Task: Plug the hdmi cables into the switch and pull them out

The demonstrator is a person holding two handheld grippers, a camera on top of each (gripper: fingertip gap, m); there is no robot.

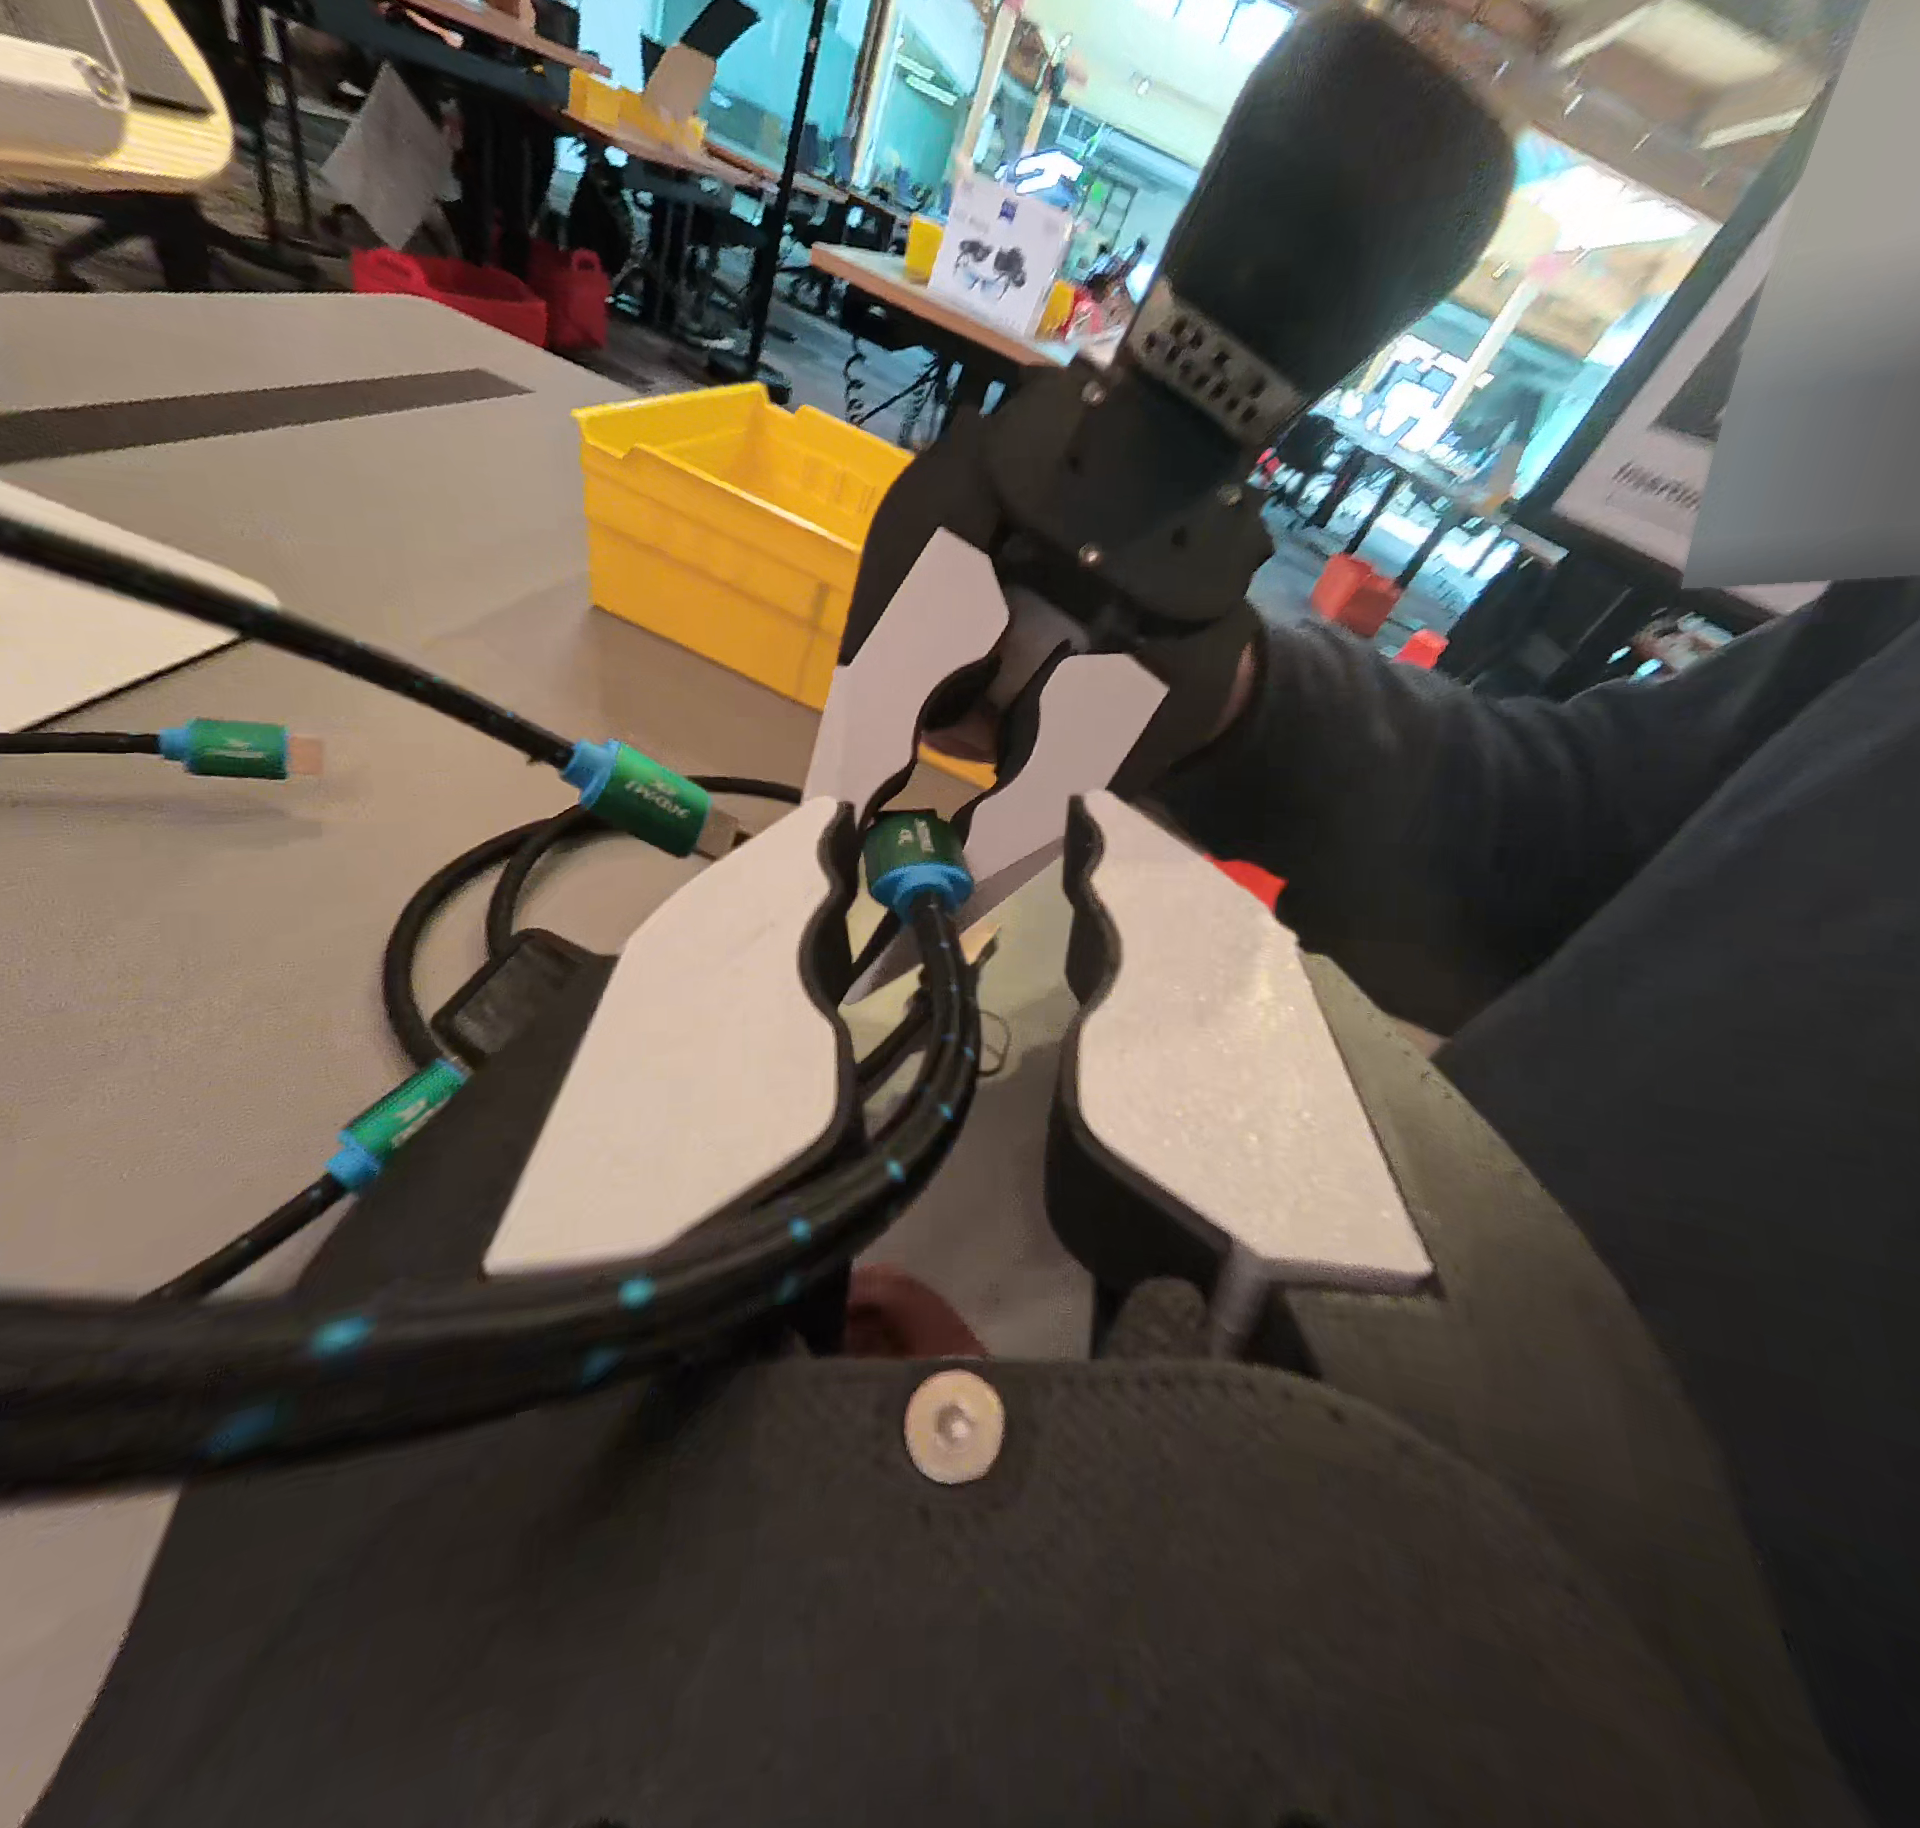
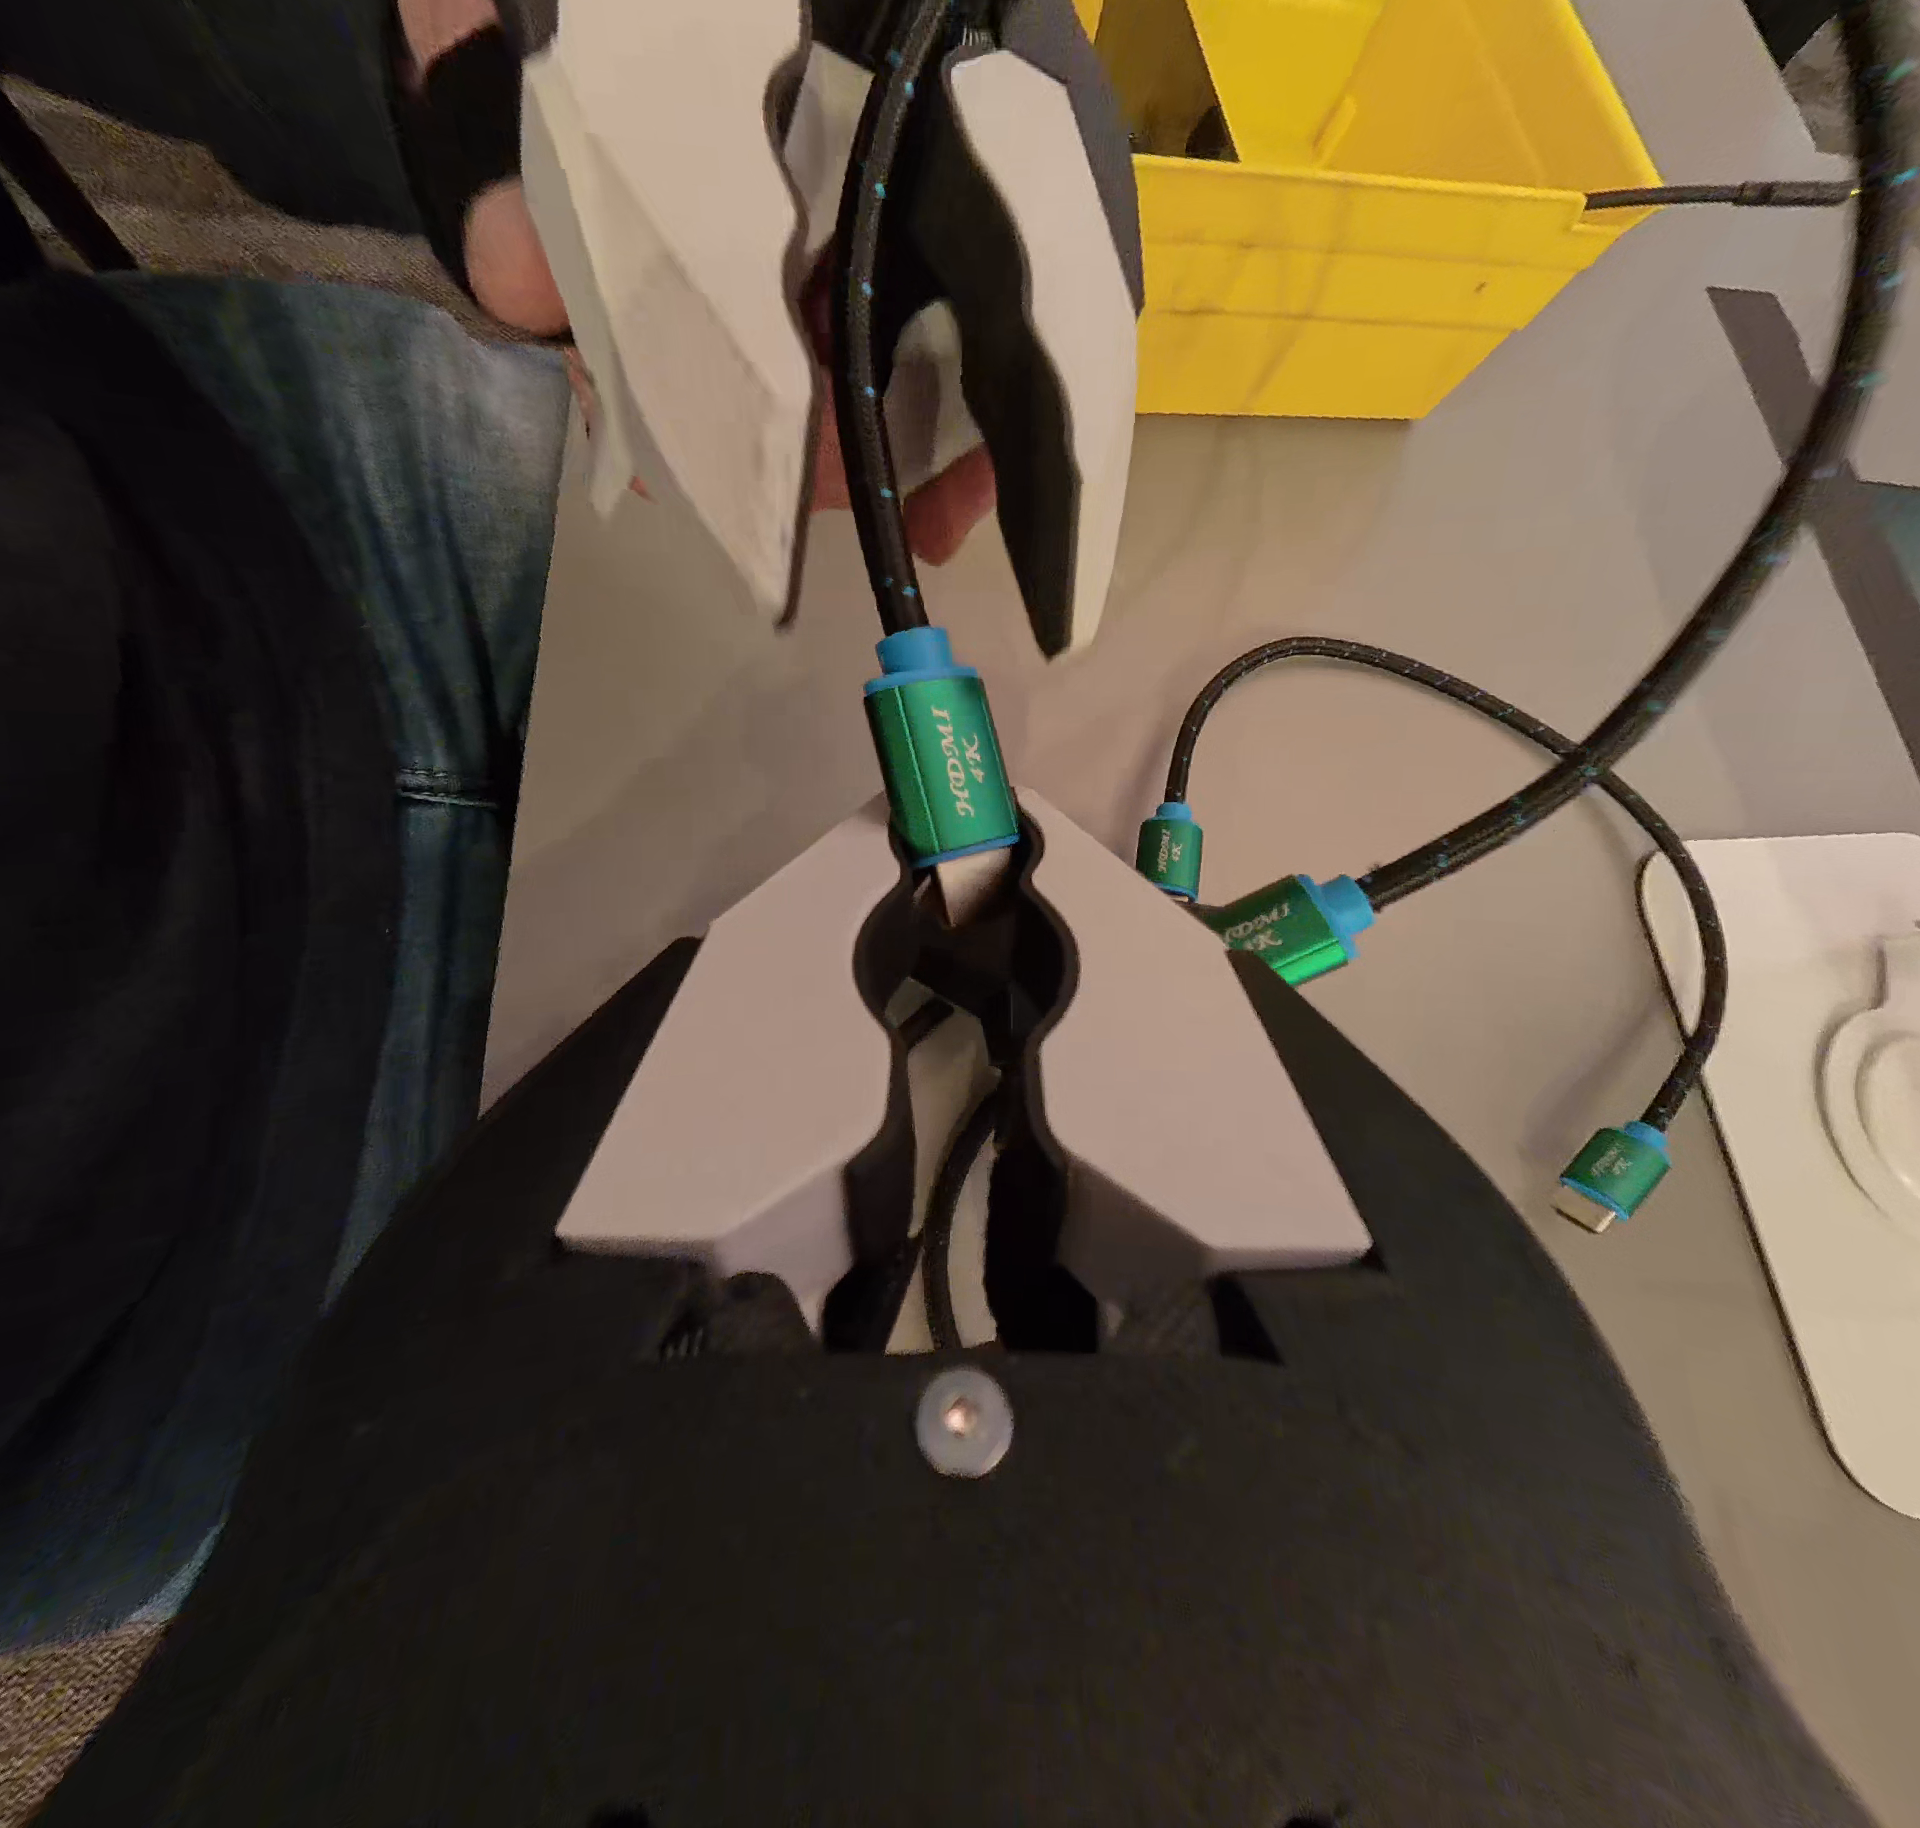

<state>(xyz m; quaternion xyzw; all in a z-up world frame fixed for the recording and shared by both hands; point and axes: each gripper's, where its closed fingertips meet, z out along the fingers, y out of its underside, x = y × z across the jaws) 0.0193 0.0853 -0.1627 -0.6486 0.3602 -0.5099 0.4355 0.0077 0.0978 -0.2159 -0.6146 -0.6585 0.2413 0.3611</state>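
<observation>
- Loose green HDMI plug (image 1: 244, 750) lies on the grey tabletop (image 1: 312, 428) toward its left edge; a second plug (image 1: 649, 802) hangs nearer the middle.
- HDMI switch (image 1: 509, 999), a black box, sits among coiled black braided cable (image 1: 436, 937).
- Left gripper (image 1: 951, 931) stands wide apart, the braided lead passing between its fingers.
- Right gripper (image 2: 961, 848) is clamped at its tips on the held plug (image 2: 935, 781).
- Yellow bin (image 1: 727, 531) stands behind on the tabletop.
</observation>
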